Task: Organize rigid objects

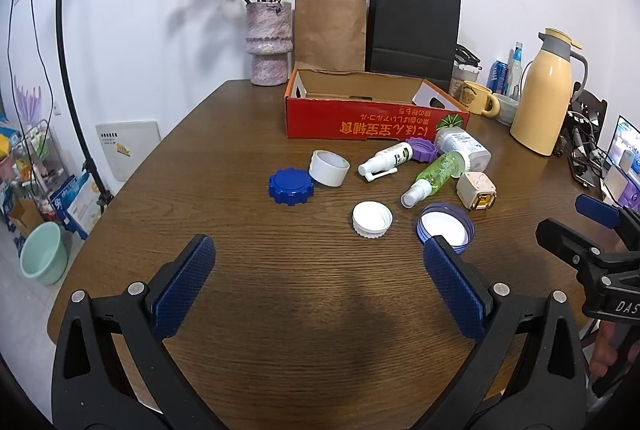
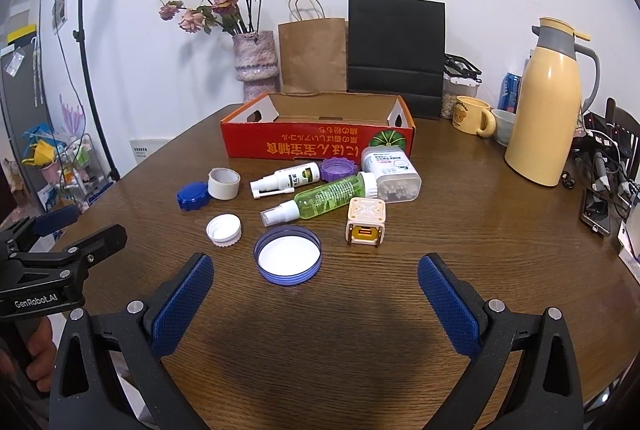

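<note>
Fingers spread wide on left gripper [image 1: 320, 262] and right gripper [image 2: 316, 282], both empty above table [image 2: 480, 270]; caps, bottles scattered before red box [image 2: 320, 146].

Bare brown wooden tabletop [image 2: 320, 342] lies open in front of both wide-spread grippers. Beyond it, a loose cluster blocks the middle: a periwinkle lid with white liner [image 2: 287, 255], a ribbed white cap [image 2: 224, 229], a cream cube gadget [image 2: 365, 222] and a green spray bottle [image 2: 320, 201]. Behind stands an open red cardboard box [image 2: 320, 146]; a tall yellow thermos jug [image 2: 550, 102] walls the right.
</note>
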A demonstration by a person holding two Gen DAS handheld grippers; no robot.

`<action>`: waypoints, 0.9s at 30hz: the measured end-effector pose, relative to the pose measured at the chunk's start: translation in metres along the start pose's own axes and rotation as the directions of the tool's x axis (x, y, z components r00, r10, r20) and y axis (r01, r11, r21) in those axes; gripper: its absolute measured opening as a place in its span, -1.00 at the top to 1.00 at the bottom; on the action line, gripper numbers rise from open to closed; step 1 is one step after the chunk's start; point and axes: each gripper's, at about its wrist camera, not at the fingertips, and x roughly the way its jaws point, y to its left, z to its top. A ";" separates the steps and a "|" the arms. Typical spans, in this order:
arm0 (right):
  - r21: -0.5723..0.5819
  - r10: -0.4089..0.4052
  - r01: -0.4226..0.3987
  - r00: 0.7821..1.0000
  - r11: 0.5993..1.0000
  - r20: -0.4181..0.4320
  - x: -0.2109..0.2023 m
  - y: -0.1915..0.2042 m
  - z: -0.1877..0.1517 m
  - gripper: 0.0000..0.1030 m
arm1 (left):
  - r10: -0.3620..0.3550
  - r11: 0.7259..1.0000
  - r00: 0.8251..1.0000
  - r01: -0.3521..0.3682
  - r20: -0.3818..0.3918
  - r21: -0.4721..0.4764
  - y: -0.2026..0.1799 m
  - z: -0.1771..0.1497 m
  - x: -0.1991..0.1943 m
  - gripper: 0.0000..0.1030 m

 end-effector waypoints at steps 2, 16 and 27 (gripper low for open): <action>0.001 0.001 -0.001 1.000 1.000 0.000 0.000 0.000 0.000 -1.00 | -0.001 1.000 1.000 0.001 0.000 0.000 0.000 0.000 0.000 -1.00; -0.002 0.000 0.000 1.000 1.000 -0.002 -0.001 0.001 0.000 -1.00 | -0.002 1.000 1.000 0.002 -0.003 -0.005 0.000 -0.001 0.001 -1.00; -0.003 0.000 0.000 1.000 1.000 -0.001 -0.001 0.001 0.000 -1.00 | -0.002 1.000 1.000 0.002 -0.005 -0.007 0.000 -0.002 0.002 -1.00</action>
